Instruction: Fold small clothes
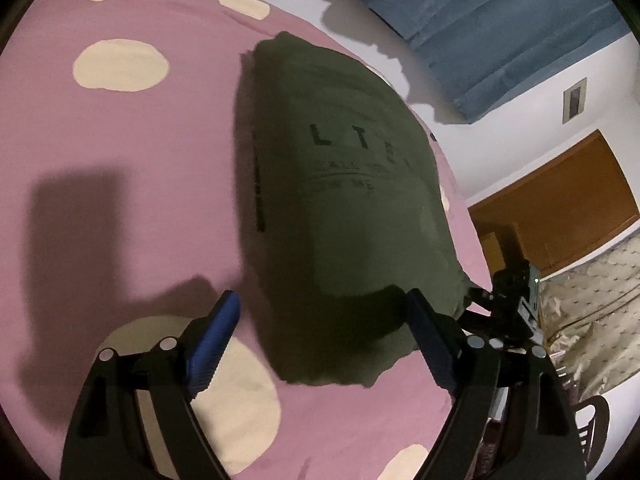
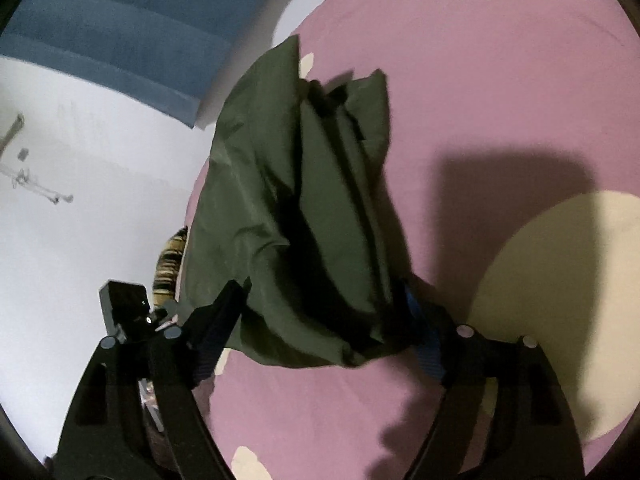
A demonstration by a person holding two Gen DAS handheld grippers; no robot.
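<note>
While both grippers gape unclamped, the olive garment lies folded on the pink sheet.

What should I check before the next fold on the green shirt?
1. Left gripper open, nothing held: ok.
2. Right gripper open: ok; cloth between its fingers, no pinch visible.
3. Green shirt folded into a compact block: ok from the left wrist view.
4. Right-hand edge lying flat: not ok, bunched folds.
5. Shirt fully on the pink sheet: cannot tell, one side sits near the bed edge.
</note>
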